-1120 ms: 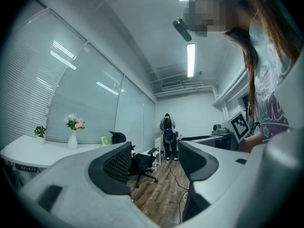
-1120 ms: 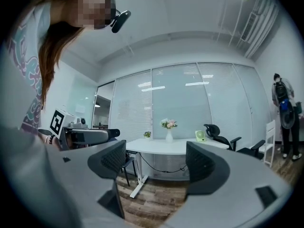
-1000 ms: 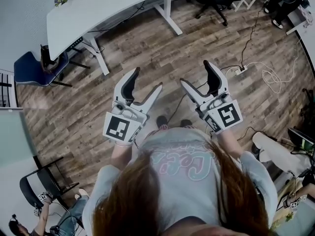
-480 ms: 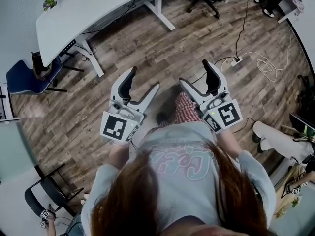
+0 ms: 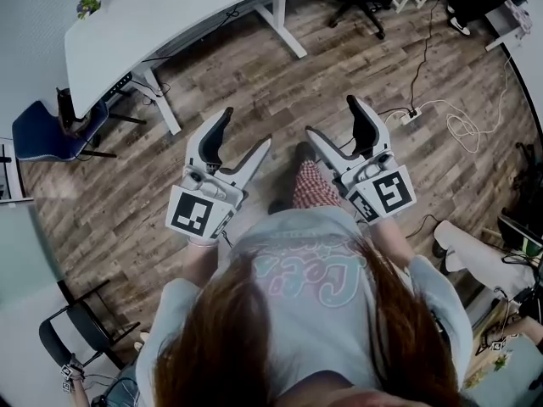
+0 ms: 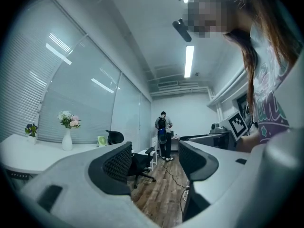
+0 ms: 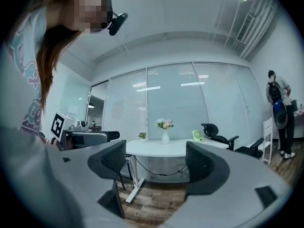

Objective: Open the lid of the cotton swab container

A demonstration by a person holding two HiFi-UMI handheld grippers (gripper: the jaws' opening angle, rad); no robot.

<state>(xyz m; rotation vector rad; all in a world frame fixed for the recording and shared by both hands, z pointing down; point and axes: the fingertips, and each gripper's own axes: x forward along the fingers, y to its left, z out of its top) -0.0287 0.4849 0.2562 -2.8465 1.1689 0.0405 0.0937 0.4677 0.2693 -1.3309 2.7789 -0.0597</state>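
Left tool [image 5: 244, 130] and right tool [image 5: 331, 117] hang side by side in front of the person, above the wooden floor [image 5: 254, 83], each with jaws spread apart and nothing between them. A white worktop [image 5: 170, 15] well ahead carries a vase of flowers [image 7: 165, 129]. No view shows the cotton swab container.

Cool, even light comes from ceiling strip lights [image 6: 189, 61]; their glare streaks the glass wall [image 7: 192, 84]. Fisheye bending and dark vignetting ring both gripper views.
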